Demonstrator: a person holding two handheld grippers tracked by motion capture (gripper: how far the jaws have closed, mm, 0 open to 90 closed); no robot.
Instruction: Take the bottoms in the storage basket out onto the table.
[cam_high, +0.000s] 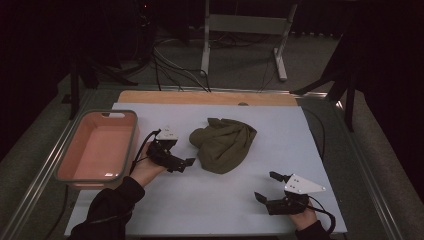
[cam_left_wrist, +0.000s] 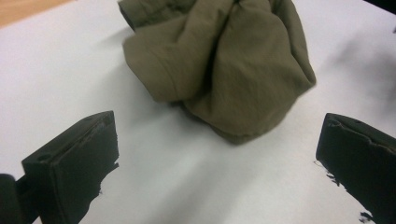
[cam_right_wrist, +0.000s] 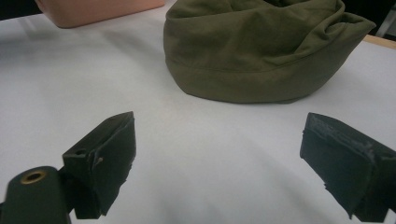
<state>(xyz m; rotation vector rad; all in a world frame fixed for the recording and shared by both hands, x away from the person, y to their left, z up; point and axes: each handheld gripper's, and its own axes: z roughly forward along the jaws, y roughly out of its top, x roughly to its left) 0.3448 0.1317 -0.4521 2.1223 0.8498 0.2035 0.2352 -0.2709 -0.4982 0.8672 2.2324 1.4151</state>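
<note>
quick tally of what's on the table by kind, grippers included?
Olive-green crumpled garment: 1
Pink plastic bin: 1
Handheld grippers: 2, left gripper and right gripper, both with fingers apart and holding nothing
Total: 4

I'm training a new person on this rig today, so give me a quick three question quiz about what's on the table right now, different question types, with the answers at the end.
1. True or false: the olive cloth lies crumpled on the white tabletop, outside the pink bin.
2. Which gripper is nearer the cloth? A) left gripper B) right gripper
3. Fill in: both grippers' jaws stand ____, holding nothing.

Key
1. True. The bin sits at the table's left edge, with nothing visible inside it.
2. A. It is just left of the cloth, and the right gripper sits farther off near the front edge.
3. Open.
</note>
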